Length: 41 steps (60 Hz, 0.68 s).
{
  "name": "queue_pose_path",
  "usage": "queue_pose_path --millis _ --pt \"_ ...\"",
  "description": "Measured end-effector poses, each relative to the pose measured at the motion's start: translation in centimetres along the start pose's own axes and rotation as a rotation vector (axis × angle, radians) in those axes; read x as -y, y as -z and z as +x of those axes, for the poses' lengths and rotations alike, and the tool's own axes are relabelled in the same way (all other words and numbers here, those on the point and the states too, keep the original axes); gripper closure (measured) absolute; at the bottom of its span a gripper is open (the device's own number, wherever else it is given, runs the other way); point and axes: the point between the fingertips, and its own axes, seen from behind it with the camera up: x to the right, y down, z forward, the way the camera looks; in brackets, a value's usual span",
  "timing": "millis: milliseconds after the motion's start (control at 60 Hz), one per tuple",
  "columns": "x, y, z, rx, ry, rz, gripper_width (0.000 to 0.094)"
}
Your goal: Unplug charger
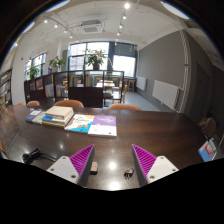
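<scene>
Hovering above a dark wooden bench (150, 130), the gripper (112, 160) has its two fingers spread apart, and nothing is held between them. Each finger shows a magenta pad (82, 156) on its inner face, the right one (143, 157) mirroring the left. Between the fingers, on the near part of the bench, lie two small dark objects: one (93, 167) close to the left finger and another (128, 172) close to the right finger. They are too small to tell whether either is the charger or its plug. To the left of the left finger, a black device with a cable (32, 154) rests on the bench near its edge; it could be the charger, though that cannot be told for sure.

Farther off, on the left half of the bench, a stack of books (56, 114) sits beside two flat booklets, one bluish (80, 124) and one purplish (103, 125), which lie side by side. At the right near edge, a blue item (208, 150) shows partly. Chairs (68, 104) stand along the far side of the bench. Beyond them, windows (95, 58) with potted plants (96, 60) line the far wall, and a white radiator (165, 94) hangs on the right wall.
</scene>
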Motion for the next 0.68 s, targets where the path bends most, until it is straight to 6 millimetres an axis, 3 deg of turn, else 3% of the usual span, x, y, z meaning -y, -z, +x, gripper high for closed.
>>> queue_pose_path --millis 117,317,467,683 --pt "0.0 4.8 -3.6 0.008 -0.006 0.01 0.0218" --pt "-4.5 11.8 -9.7 0.019 -0.009 -0.033 0.0225" --pt "-7.5 15.1 -13.7 0.028 -0.004 -0.063 0.0222" --pt "-9.4 18.1 -16.3 0.024 0.008 -0.083 0.022"
